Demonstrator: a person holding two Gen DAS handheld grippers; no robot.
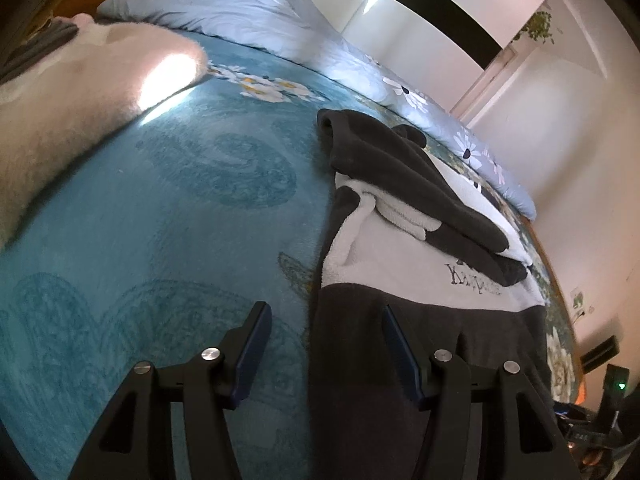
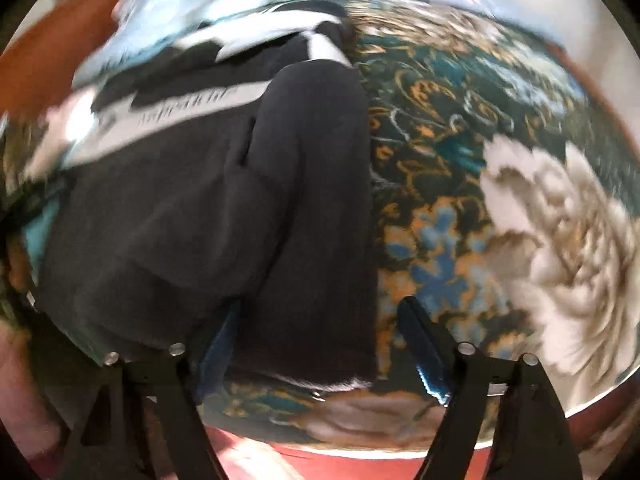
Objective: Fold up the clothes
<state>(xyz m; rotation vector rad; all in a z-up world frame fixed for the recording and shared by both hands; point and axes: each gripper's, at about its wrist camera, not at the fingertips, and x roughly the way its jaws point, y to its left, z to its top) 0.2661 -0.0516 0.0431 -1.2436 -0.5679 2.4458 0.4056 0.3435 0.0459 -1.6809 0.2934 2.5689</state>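
With both my left gripper [image 1: 326,344] and right gripper [image 2: 320,340] spread apart, this soft, floppy fleece garment [image 1: 400,360] looks best pinched at its dark hem.

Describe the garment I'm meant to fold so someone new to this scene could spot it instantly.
Start at the bed's teal blanket. On its right side, ahead of the left gripper, lies the dark grey and white fleece garment. Unlike the plain cream fuzzy blanket far left, it has a white band with dark lettering.
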